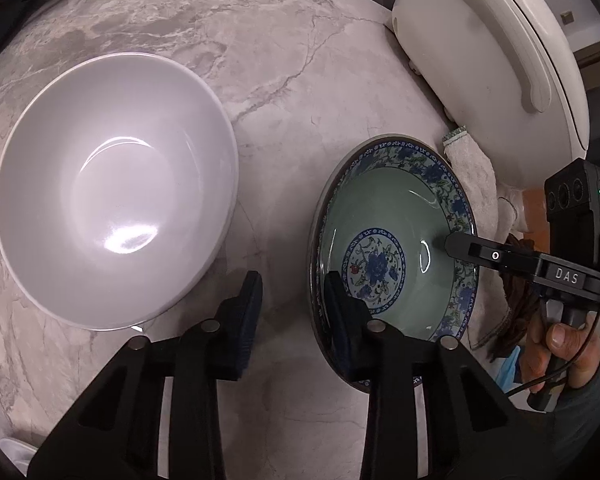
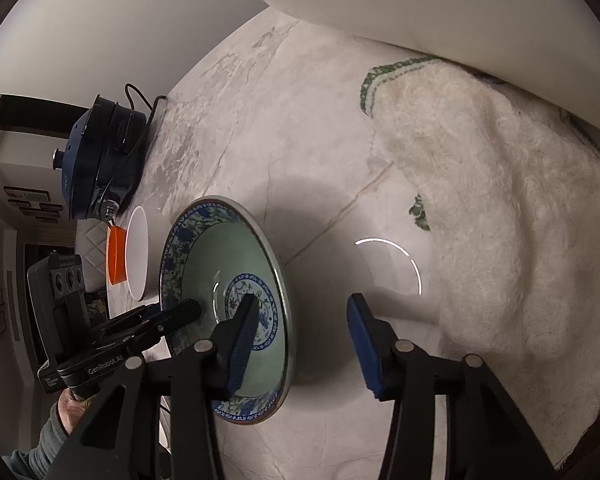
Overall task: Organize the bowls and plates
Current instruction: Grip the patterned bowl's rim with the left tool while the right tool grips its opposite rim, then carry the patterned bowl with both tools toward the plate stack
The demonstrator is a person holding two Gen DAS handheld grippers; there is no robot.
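A green bowl with a blue floral rim [image 1: 396, 216] [image 2: 236, 256] sits on the marble table [image 1: 276, 92]. A large white bowl [image 1: 112, 188] stands to its left and also shows in the right wrist view [image 2: 138, 252]. My left gripper [image 1: 294, 288] is open, its right finger over the floral bowl's near-left rim, its left finger outside. My right gripper [image 2: 302, 312] is open, one finger inside the bowl's right rim, the other outside; it also shows in the left wrist view [image 1: 460, 246].
A white appliance [image 1: 492, 56] stands at the back right. A white towel with green trim [image 2: 496, 208] lies beside the floral bowl. An orange bowl [image 2: 116, 256] sits behind the white one, near a dark blue pot [image 2: 96, 160] with a cord.
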